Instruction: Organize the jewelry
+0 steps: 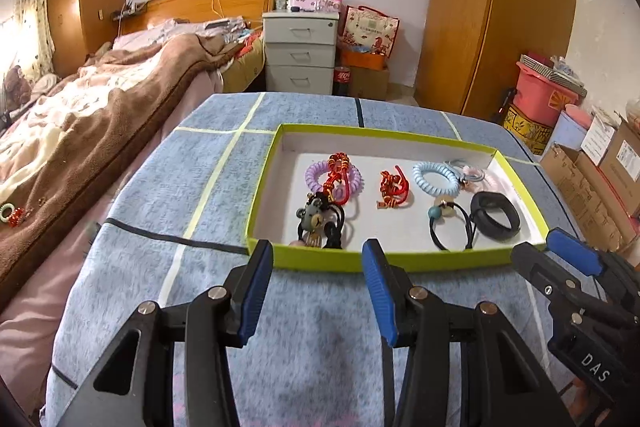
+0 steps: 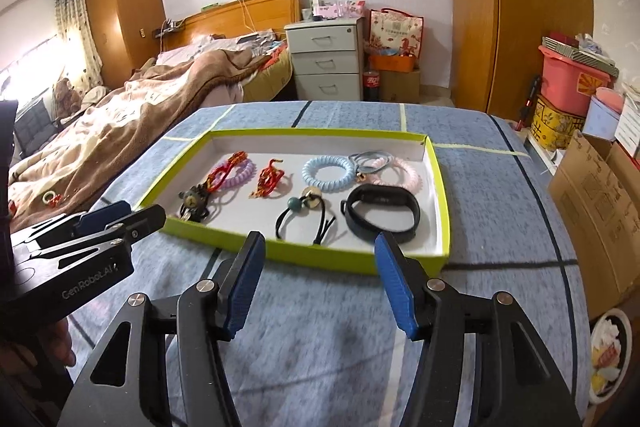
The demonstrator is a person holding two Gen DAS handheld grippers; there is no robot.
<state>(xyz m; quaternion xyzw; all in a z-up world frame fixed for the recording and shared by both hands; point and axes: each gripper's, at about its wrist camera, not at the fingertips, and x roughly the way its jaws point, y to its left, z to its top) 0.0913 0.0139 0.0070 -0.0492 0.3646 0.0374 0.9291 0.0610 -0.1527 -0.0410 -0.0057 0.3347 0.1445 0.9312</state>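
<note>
Both tools hang over the near part of the table with nothing between their blue pads. The left gripper point(image 1: 318, 255) has its fingers spread apart and empty, tips just short of the tray's near wall. The right gripper point(image 2: 320, 247) stands spread wide too, also empty, its tips at the same near wall further along. The two sit close beside each other, each showing at the edge of the other's view.

Under them is a table covered in a blue cloth point(image 1: 168, 187) with pale and dark stripes; the near stretch of cloth is bare, giving free room in front of the tray. The bed point(image 1: 80, 115) lies close along the table's left side, and cardboard boxes point(image 2: 592, 195) crowd its right side.

The green-rimmed tray point(image 1: 264, 187) lies flat with a white floor, and all the jewelry is inside it. At its left end a lilac coil band point(image 1: 316, 175) lies under a red beaded cord point(image 1: 340, 171), with a dark bear charm point(image 1: 314, 217) at the near wall. A second red knotted cord point(image 1: 394, 187) lies alone near the middle. To the right sit a pale blue coil band point(image 2: 328, 173), thin grey elastics touching it, and a pink coil band point(image 2: 404, 177) behind. Nearer are a black hair tie with a teal bead point(image 2: 298, 205) and a black wristband point(image 2: 384, 213), apart from each other.
</note>
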